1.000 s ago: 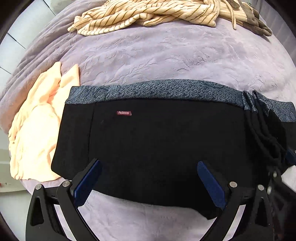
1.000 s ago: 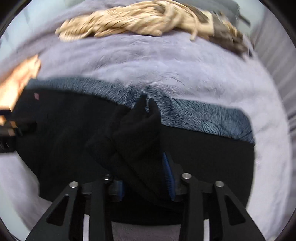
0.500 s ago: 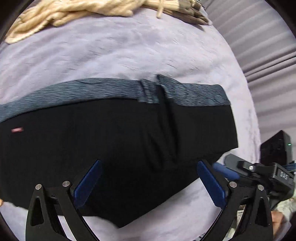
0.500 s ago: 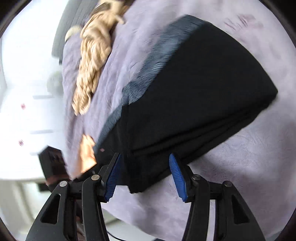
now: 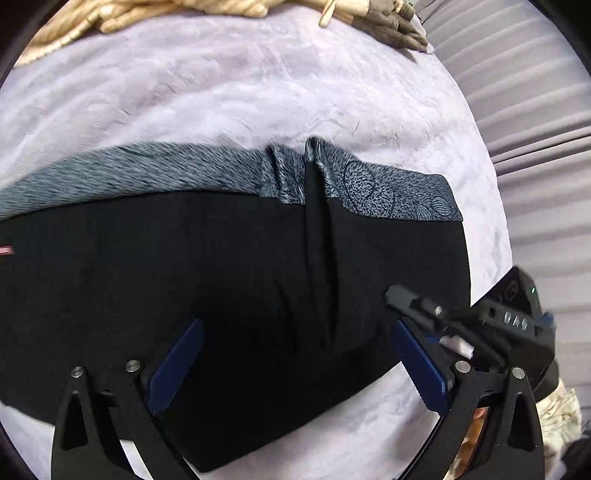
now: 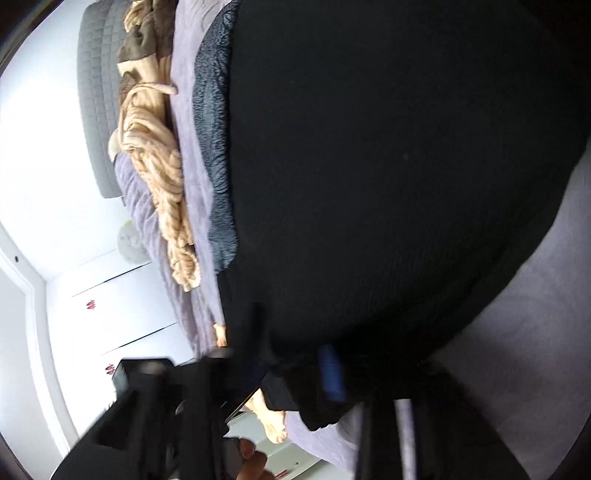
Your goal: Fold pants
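Black pants [image 5: 221, 280] with a grey patterned waistband [image 5: 184, 177] lie folded on a lilac bed cover [image 5: 240, 96]. A raised crease runs down near their right part. My left gripper [image 5: 295, 365] is open, its blue pads [image 5: 177, 363] hovering over the pants' near edge. My right gripper shows in the left wrist view [image 5: 443, 317] at the pants' right end. In the right wrist view the pants [image 6: 388, 166] fill the frame; my right gripper [image 6: 291, 373] is blurred, one blue pad [image 6: 330, 373] at the pants' edge, and its opening is unclear.
A beige striped garment [image 5: 147, 11] lies bunched at the far edge of the bed, also in the right wrist view [image 6: 162, 192]. Grey pleated curtains [image 5: 535, 129] stand to the right. A grey quilted headboard [image 6: 96, 92] and white cupboards [image 6: 122, 306] show in the right wrist view.
My right gripper swung sideways and came in close at the pants' right end. My left gripper shifted slightly closer; the pants fill more of its view.
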`<state>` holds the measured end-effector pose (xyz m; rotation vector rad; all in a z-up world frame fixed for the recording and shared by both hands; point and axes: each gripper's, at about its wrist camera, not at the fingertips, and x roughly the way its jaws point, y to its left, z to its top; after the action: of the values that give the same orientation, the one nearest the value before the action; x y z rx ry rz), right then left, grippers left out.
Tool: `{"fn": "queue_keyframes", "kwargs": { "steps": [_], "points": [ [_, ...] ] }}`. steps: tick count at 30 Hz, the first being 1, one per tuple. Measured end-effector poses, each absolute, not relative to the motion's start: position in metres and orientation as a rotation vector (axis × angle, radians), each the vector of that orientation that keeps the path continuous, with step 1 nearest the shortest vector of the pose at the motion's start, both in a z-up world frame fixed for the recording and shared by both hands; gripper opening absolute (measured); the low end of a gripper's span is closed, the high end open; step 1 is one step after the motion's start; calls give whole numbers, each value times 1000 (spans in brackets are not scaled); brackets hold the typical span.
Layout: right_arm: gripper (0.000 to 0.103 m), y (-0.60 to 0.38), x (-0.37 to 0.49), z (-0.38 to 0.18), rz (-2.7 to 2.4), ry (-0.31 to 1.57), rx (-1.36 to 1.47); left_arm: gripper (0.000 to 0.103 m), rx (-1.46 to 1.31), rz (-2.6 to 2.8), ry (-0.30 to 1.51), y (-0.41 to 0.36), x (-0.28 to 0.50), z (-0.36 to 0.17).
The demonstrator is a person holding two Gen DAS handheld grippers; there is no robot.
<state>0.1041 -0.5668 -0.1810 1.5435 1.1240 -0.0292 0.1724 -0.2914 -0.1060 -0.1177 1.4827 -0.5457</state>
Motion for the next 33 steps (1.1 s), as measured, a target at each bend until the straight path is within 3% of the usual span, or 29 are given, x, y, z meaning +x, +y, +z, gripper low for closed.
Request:
{"fn": "queue_keyframes", "kwargs": {
  "steps": [6, 12, 14, 15, 18, 24, 29, 33],
  "points": [
    [14, -558, 110, -135, 96, 1101, 1413, 102, -50, -505, 1426, -258, 157, -83],
    [14, -535, 112, -178, -10, 1259, 1271, 102, -15, -373, 1449, -244, 159, -93],
    [17, -536, 113, -175, 7, 1264, 1280, 102, 9, -356, 1428, -242, 161, -86],
    [23, -536, 114, -170, 22, 1289, 1263, 102, 21, -354, 1419, -243, 162, -82],
    [33, -535, 120, -139, 143, 1364, 1178, 102, 59, -369, 1381, -249, 169, -66],
    [28, -597, 141, -58, 95, 1152, 941, 102, 103, -472, 1314, -316, 193, -62],
    [21, -649, 192, -93, -29, 1166, 963, 102, 144, -489, 1336, -373, 208, -98],
    [16, -635, 209, -151, -7, 1297, 1059, 102, 212, -317, 1462, -361, 210, -148]
  ]
}}
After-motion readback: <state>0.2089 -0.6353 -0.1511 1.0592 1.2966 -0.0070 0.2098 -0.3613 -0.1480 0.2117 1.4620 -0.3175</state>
